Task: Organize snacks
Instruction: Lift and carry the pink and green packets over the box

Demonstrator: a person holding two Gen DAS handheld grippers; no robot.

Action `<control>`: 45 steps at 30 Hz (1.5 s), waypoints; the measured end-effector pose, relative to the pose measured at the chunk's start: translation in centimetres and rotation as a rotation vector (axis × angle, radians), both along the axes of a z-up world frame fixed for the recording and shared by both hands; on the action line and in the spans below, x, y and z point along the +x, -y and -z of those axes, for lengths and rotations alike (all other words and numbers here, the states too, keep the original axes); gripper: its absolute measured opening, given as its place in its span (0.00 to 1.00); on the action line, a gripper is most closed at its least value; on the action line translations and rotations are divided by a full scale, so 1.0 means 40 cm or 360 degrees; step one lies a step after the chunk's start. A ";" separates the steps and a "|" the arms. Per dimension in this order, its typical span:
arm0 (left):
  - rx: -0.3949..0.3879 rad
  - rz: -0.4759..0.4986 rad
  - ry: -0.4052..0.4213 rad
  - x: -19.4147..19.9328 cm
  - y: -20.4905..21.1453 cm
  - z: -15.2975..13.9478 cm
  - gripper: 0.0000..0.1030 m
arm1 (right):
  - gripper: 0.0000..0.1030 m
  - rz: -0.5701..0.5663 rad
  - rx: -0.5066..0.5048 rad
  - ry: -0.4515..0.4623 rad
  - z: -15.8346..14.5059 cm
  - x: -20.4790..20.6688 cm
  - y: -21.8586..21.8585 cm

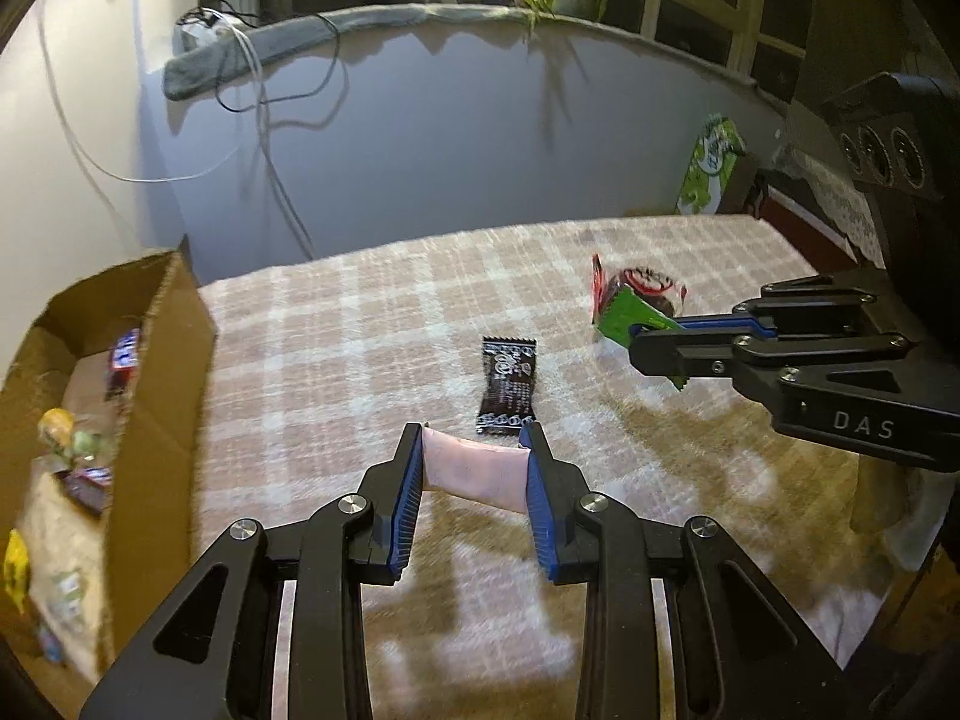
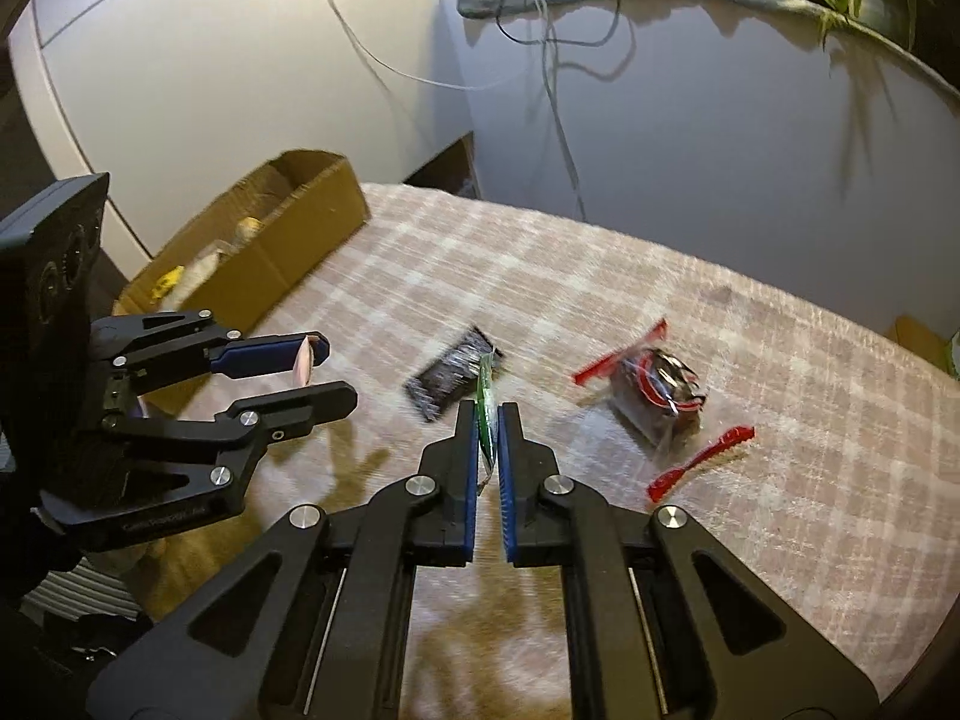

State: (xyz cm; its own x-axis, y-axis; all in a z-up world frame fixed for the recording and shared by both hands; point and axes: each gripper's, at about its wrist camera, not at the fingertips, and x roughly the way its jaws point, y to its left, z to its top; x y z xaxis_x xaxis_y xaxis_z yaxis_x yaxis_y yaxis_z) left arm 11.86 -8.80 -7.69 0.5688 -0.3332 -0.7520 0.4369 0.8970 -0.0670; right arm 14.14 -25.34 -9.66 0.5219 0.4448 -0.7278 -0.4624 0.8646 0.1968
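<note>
My left gripper (image 1: 474, 450) is clamped across a soft pale-pink pillow-shaped snack packet (image 1: 474, 471), its long axis running from pad to pad, while my right gripper (image 2: 491, 420) is pinched tight on a thin green foil sachet (image 2: 487, 405) held edge-on between the blue pads. Both loads hang clear above the pink-and-cream checked tablecloth (image 1: 372, 312). The open brown cardboard box (image 1: 162, 360), already holding several wrapped snacks, sits at the cloth's left edge, just beside my left tool and well apart from my right, so I judge the left hand has the shorter carry. A black printed flat wrapper (image 1: 507, 387) lies lengthwise just ahead of the left fingertips, and a clear bag of dark sweets with red twisted ends (image 2: 657, 396) lies right of my right tool; the cloth between tools and box looks open.
</note>
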 end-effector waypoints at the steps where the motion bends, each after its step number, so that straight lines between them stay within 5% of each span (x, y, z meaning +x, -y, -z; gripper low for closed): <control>1: -0.0010 -0.0013 0.0013 -0.007 -0.011 -0.010 0.29 | 0.06 -0.0007 0.0003 0.0008 -0.007 -0.005 -0.004; 19: -0.0115 -0.0334 0.0150 -0.091 -0.268 -0.101 0.29 | 0.06 -0.0258 0.0043 0.0133 -0.124 -0.052 -0.244; 45: -0.0119 -0.0598 0.0200 -0.095 -0.492 -0.119 0.29 | 0.06 -0.0505 0.0031 0.0090 -0.136 0.058 -0.549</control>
